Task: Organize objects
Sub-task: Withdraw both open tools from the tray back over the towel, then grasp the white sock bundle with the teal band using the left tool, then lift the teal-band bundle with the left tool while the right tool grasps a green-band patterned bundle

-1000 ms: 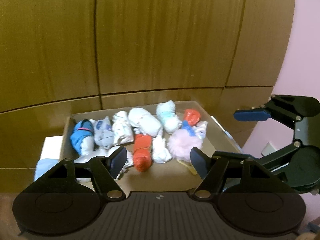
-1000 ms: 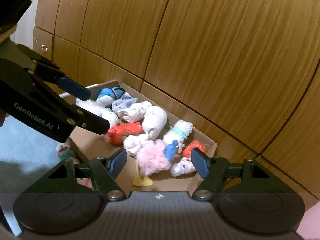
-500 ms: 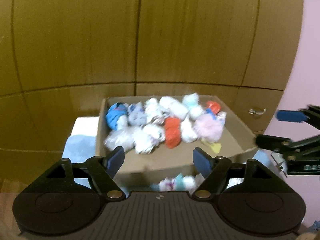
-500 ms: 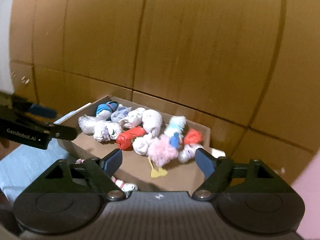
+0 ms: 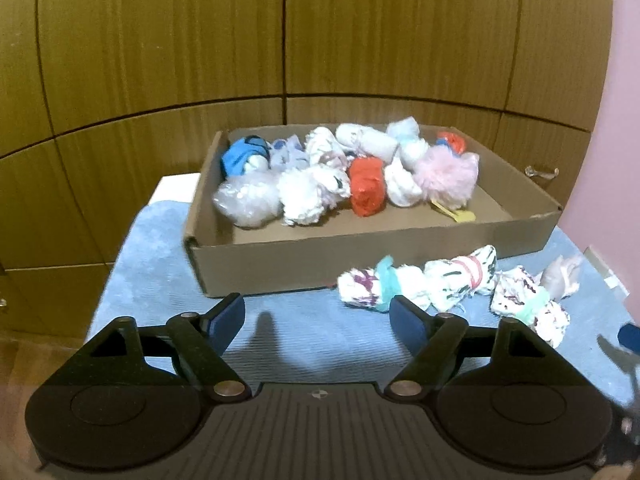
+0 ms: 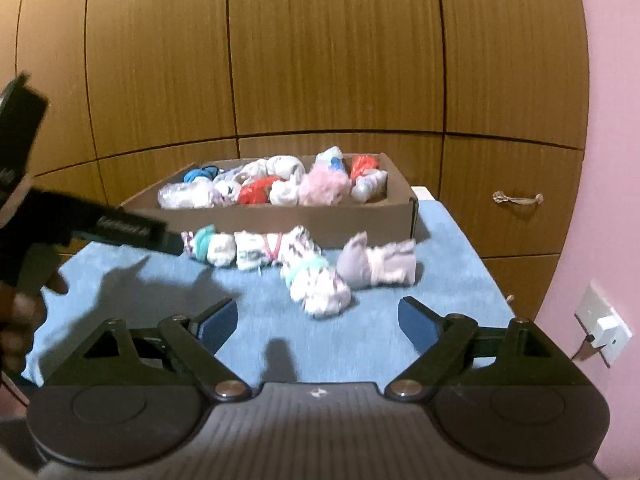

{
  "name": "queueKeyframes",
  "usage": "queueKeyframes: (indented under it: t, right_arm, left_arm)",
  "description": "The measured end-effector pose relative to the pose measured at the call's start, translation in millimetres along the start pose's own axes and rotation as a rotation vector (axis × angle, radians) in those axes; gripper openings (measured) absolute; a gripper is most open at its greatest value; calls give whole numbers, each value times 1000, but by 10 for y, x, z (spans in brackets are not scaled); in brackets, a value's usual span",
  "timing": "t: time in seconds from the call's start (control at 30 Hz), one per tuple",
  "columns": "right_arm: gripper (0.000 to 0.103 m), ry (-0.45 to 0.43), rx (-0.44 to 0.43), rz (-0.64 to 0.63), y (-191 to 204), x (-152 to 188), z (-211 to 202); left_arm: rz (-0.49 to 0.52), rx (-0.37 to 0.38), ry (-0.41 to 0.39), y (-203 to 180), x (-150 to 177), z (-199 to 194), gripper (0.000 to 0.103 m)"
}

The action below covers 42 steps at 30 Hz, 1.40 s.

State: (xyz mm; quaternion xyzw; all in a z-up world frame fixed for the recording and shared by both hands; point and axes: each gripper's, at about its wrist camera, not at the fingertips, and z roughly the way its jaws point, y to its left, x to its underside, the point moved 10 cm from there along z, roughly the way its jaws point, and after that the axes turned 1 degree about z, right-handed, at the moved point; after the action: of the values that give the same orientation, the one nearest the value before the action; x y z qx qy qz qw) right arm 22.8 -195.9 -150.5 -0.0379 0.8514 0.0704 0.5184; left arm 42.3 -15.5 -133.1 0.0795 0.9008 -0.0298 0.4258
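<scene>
Ahead of both sets of jaws, four rolled sock bundles (image 6: 316,286) lie on the blue-covered table (image 6: 360,340), short of the cardboard box (image 5: 360,256). Left gripper (image 5: 318,318) and right gripper (image 6: 318,320) have just been opening, empty. One bundle should be straddled across its middle before closing.

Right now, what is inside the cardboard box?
The cardboard box holds rolled sock bundles: a red one, a blue one, a fluffy pink one, and several whitish. Whatever lies beneath them is covered.
</scene>
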Motion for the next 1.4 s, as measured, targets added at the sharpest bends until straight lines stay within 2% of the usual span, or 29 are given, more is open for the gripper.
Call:
queueKeyframes:
  t: [0.33, 0.7, 0.77, 0.83, 0.87, 1.2, 1.4]
  right_arm:
    - [91, -129, -27, 13, -11, -35, -197]
    - [92, -126, -59, 58, -84, -11, -197]
    - [92, -130, -60, 58, -79, -16, -211]
    - [92, -133, -61, 60, -80, -21, -219]
    - [93, -134, -60, 62, -80, -27, -218]
    - [94, -130, -55, 52, -30, -84, -224]
    - [91, -46, -11, 73, 71, -136, 59]
  left_arm:
    - [67, 4, 37, -337, 72, 285, 85]
    - [59, -13, 34, -412, -10, 396, 84]
    - [61, 3, 25, -423, 2, 383, 77]
    - [55, 25, 19, -430, 5, 361, 61]
    - [54, 30, 18, -433, 2, 349, 59]
    - [20, 39, -35, -231, 59, 72, 58]
    - [15, 32, -47, -41, 138, 22, 58]
